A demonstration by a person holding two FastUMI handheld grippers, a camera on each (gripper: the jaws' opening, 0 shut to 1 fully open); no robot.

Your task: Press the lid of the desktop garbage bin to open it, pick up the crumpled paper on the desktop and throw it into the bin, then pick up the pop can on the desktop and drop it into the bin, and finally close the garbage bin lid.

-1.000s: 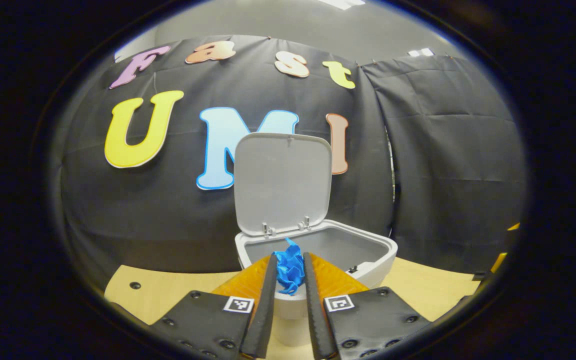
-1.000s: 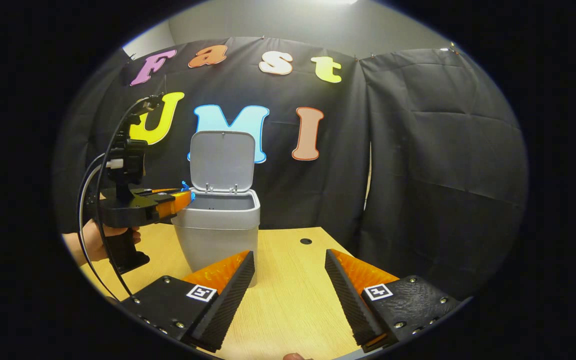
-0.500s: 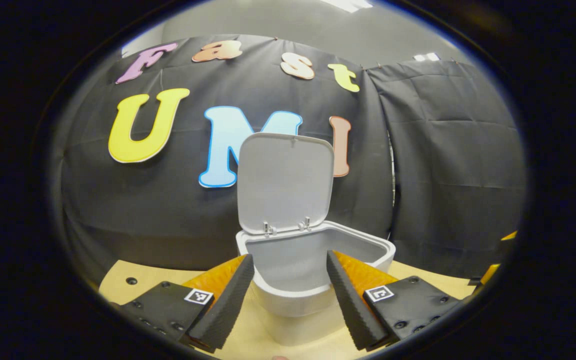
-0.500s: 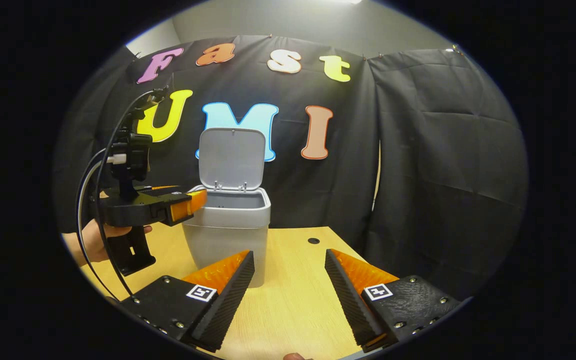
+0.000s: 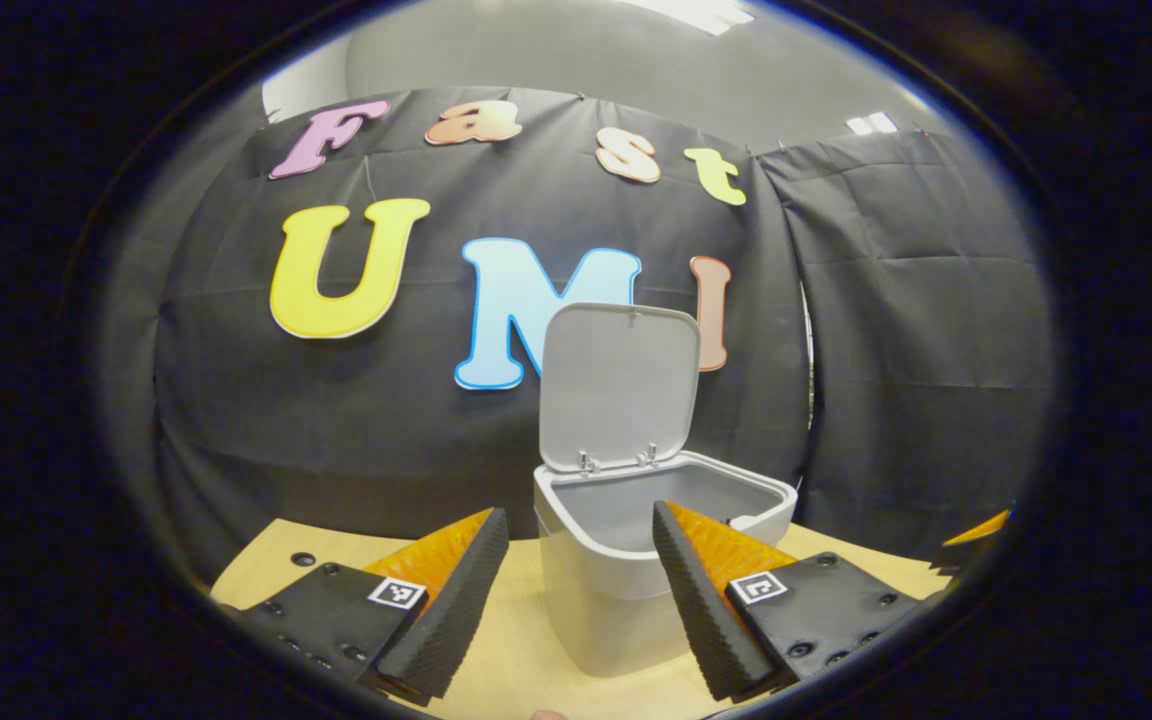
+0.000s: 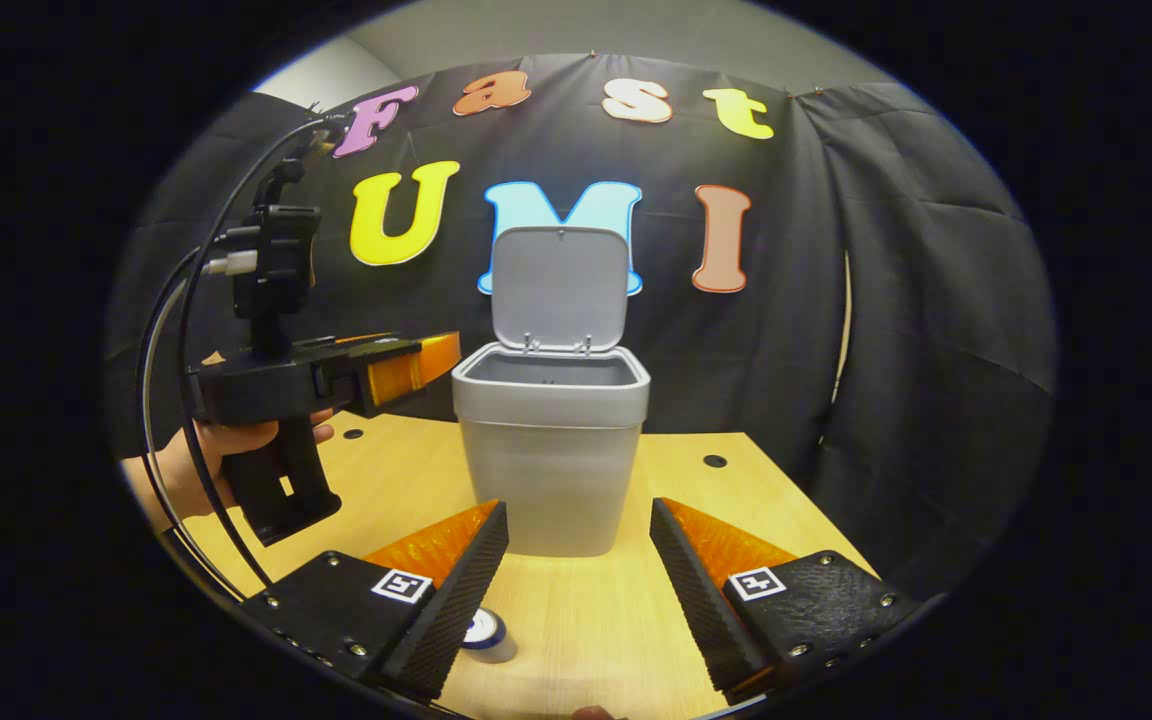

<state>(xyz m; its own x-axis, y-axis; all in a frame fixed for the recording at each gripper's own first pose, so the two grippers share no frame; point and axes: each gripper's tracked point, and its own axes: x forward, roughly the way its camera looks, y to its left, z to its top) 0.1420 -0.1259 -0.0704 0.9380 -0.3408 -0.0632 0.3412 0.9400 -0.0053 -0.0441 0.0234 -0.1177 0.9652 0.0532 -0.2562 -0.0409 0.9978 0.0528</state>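
The grey desktop bin (image 6: 551, 455) stands on the wooden table (image 6: 596, 620) with its lid (image 6: 559, 285) raised upright. In the left gripper view the bin (image 5: 626, 590) is just beyond my left gripper (image 5: 576, 590), which is open with nothing between its fingers. In the right gripper view a hand holds the left gripper (image 6: 426, 362) level with the bin's rim, a little to its left. My right gripper (image 6: 576, 590) hovers open over the table in front of the bin. The pop can (image 6: 485, 632) peeks out beside its left finger, low at the front.
The black cloth wall rises right behind the bin. Small dark holes (image 6: 714, 461) dot the tabletop beside it. In the left gripper view a tip of the right gripper (image 5: 976, 525) shows at the far right edge.
My left gripper opened over the bin and the blue crumpled paper left its fingers. It then drew back to the bin's left. My right gripper tilted down, bringing the can into view.
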